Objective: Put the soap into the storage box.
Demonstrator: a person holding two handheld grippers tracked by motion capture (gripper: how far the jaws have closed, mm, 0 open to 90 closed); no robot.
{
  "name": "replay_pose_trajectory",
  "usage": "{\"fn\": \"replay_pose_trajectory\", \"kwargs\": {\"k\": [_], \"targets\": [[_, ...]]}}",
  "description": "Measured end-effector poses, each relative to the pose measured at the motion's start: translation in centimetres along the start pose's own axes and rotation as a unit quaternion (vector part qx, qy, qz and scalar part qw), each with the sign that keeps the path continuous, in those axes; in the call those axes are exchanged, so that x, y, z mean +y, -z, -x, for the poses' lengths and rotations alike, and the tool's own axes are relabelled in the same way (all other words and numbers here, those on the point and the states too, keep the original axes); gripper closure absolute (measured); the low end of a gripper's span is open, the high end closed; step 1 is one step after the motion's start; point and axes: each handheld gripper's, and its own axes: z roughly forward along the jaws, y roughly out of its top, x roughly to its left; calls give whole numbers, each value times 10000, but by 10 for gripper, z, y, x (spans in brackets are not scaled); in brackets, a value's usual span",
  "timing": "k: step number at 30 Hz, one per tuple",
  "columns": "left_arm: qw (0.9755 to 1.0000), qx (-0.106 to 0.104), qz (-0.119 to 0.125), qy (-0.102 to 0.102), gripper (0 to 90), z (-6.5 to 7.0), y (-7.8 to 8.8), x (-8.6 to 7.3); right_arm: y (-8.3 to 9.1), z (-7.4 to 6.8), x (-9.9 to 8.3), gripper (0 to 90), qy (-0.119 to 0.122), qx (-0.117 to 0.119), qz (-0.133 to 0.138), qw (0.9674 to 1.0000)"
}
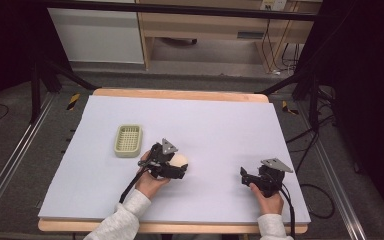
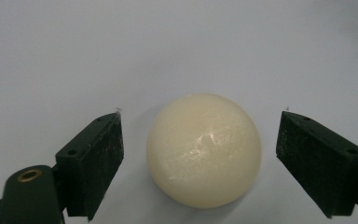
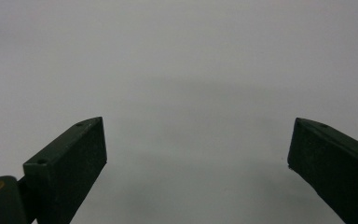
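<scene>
Left gripper view: cream glossy ball (image 2: 204,150), round, no long axis, between spread-apart left gripper (image 2: 200,140) jaws, untouched; right gripper (image 3: 198,149) jaws apart, nothing between.

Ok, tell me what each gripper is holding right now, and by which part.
Nothing is held. The left gripper is open around the cream ball, with a gap on both sides. The right gripper is open over bare table.

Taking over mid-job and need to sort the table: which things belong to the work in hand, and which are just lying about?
In the job:
- ball, cream, lying between the open jaws of the left gripper, not yet gripped
- basket, small and green, likely where the ball goes

Just lying about:
- right gripper, open over bare table
- desk and cables beyond the table
</scene>
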Motion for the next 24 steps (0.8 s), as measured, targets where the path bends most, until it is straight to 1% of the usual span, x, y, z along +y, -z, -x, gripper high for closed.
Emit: {"fn": "replay_pose_trajectory", "kwargs": {"k": [4, 5, 17, 19, 24], "targets": [[10000, -33, -51, 8, 144, 0, -4, 0, 0, 0, 0, 48, 3, 10, -1, 10000], [10000, -68, -68, 13, 145, 1, -5, -1, 0, 0, 0, 48, 1, 7, -2, 10000], [9999, -47, -146, -25, 144, 3, -10, -1, 0, 0, 0, 48, -4, 23, -7, 10000], [9998, -68, -192, -17, 140, 3, -13, -1, 0, 0, 0, 48, -4, 23, -5, 10000], [9997, -59, -221, -10, 131, 4, -15, -2, 0, 0, 0, 48, -7, 25, -5, 10000]]}}
